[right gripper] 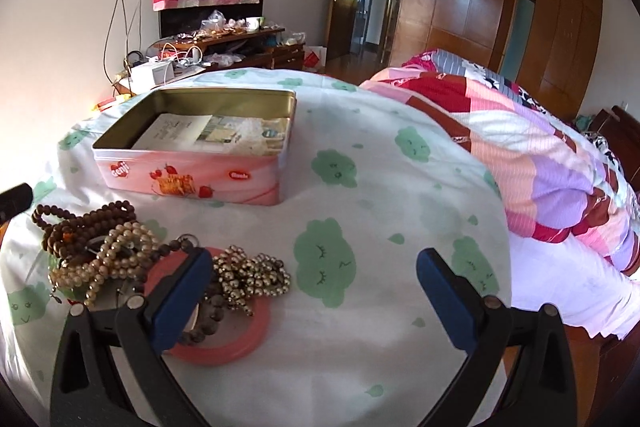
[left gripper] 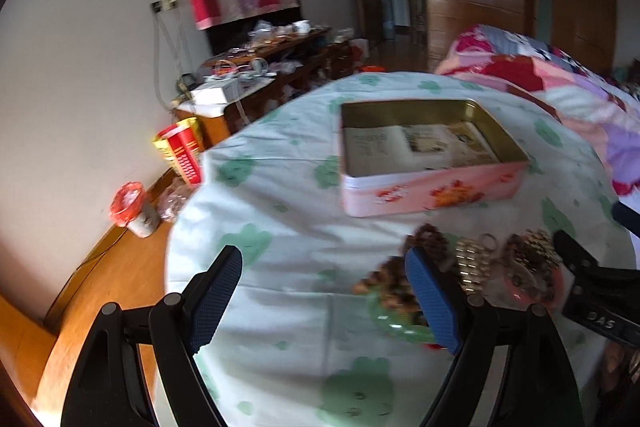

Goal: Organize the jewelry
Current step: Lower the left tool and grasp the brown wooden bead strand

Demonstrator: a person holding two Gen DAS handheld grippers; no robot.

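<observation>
Left gripper (left gripper: 324, 273): fingers wide apart, nothing between them. Its right finger (left gripper: 430, 299) overlaps the near edge of the jewelry pile in the left wrist view; contact cannot be told, the view is blurred.

Right gripper (right gripper: 314, 269): fingers wide apart, nothing between them. Its left finger (right gripper: 182, 291) lies over the pink bangle (right gripper: 224, 343), beside the metallic beads (right gripper: 252, 273).

Jewelry pile, right wrist view, at 8 to 9 o'clock: brown beads (right gripper: 84, 217) farthest out, pearl strands (right gripper: 116, 253) tangled below them, the metallic beads toward the centre, dark beads (right gripper: 206, 323) inside the bangle ring. A green bangle (left gripper: 394, 323) shows under the pile in the left wrist view, at 5 o'clock.

All lies on a bed sheet (right gripper: 360, 307), white with green cloud faces.

Tin (right gripper: 196, 151), pink with strawberry print, lid off, stands on the sheet at 10 o'clock of the right wrist view, apart from the pile. Papers (right gripper: 176, 133) lie inside it.

Patchwork quilt (right gripper: 540, 155) at 3 o'clock. Wooden wardrobe (right gripper: 480, 7) at 1 o'clock.
</observation>
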